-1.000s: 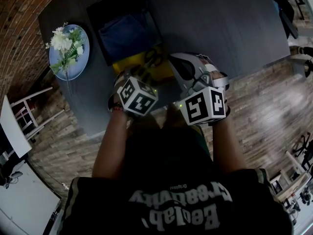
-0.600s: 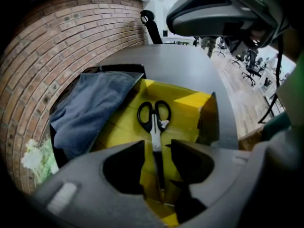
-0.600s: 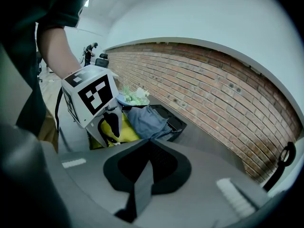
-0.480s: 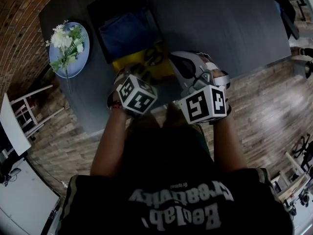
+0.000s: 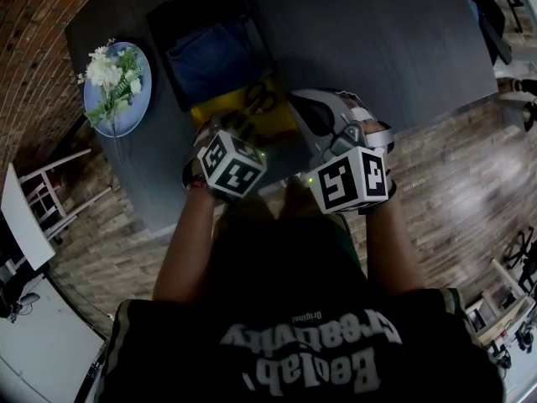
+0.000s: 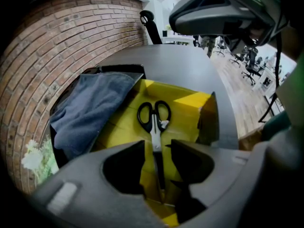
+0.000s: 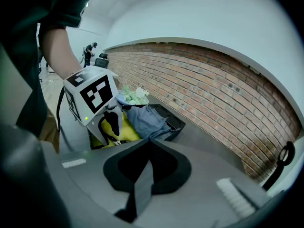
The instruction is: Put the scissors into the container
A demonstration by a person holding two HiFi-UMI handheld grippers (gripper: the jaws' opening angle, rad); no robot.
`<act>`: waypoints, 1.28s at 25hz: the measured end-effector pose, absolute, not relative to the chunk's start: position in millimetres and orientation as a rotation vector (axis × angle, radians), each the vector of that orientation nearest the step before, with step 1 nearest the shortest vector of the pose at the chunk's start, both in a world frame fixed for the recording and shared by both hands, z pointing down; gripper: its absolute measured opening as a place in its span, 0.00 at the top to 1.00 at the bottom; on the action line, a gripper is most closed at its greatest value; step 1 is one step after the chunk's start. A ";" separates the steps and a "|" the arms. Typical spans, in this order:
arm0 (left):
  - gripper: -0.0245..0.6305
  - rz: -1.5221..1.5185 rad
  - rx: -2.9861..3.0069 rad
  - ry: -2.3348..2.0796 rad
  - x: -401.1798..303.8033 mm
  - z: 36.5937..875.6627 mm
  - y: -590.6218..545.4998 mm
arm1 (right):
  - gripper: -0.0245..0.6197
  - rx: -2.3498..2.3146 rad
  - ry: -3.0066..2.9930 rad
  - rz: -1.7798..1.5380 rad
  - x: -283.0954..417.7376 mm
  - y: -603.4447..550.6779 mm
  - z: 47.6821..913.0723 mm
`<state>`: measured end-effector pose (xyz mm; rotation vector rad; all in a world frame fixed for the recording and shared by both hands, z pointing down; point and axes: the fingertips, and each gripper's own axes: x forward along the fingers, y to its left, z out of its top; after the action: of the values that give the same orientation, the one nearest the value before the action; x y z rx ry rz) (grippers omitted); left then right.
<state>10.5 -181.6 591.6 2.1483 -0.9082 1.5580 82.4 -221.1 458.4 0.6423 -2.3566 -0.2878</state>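
Left claw (image 6: 156,151) held low over yellow container (image 6: 190,109), jaws spread. Scissors (image 6: 154,120) flat inside the container, blades running back between the jaws, handles beyond them. Right claw (image 7: 147,163) pressed together, empty, beside the left one. Dark tabletop (image 6: 185,70) under both, brick wall (image 6: 71,37) beyond. Blue cloth (image 6: 90,108) left of left claw.
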 end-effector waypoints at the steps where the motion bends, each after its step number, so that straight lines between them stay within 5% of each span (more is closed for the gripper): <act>1: 0.69 1.558 2.147 -0.907 10.7 591.7 -181.1 | 0.95 0.643 -2.357 -0.287 83.1 -220.4 458.2; 18: 0.70 1.567 2.173 -0.990 11.8 584.1 -182.2 | 0.95 0.652 -2.337 -0.404 87.8 -208.9 416.2; 23: 0.95 1.703 2.315 -1.087 8.5 578.1 -177.5 | 0.95 0.630 -2.358 -0.425 81.2 -201.3 406.4; 32: 0.90 1.461 2.281 -1.164 6.4 552.2 -176.4 | 0.95 0.603 -2.358 -0.490 81.5 -191.7 391.8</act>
<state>6.4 -176.4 552.2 2.2814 -1.1635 1.4611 81.5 -191.7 391.8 0.6034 -2.3582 -0.4901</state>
